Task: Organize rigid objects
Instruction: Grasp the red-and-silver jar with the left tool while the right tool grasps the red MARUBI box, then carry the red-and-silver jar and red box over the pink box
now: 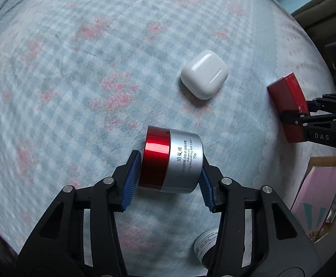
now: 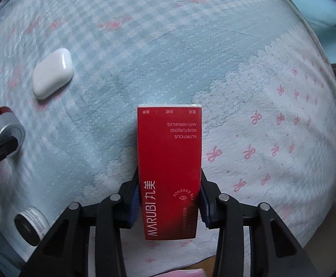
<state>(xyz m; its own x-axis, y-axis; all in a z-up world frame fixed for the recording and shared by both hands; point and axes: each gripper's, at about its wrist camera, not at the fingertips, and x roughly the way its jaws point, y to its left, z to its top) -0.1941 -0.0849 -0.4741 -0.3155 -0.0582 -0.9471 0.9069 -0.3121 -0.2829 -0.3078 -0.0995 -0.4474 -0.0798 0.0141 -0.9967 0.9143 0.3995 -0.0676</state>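
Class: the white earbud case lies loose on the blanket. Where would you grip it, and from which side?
Grip the white earbud case across its two narrower flat sides, coming straight down from above. It lies flat on the blanket, with open space all round, so both fingers probably fit.

cream jar clamped in jaws, earbud case beyond

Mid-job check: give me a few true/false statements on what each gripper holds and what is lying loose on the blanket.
1. The left gripper clamps the red-and-silver cream jar. True.
2. The right gripper is empty. False: it is shut on the red Marubi box.
3. The white earbud case lies loose on the blanket. True.
4. The earbud case stands open. False: its lid is closed.
5. A white labelled jar lies on the blanket near the left gripper. True.
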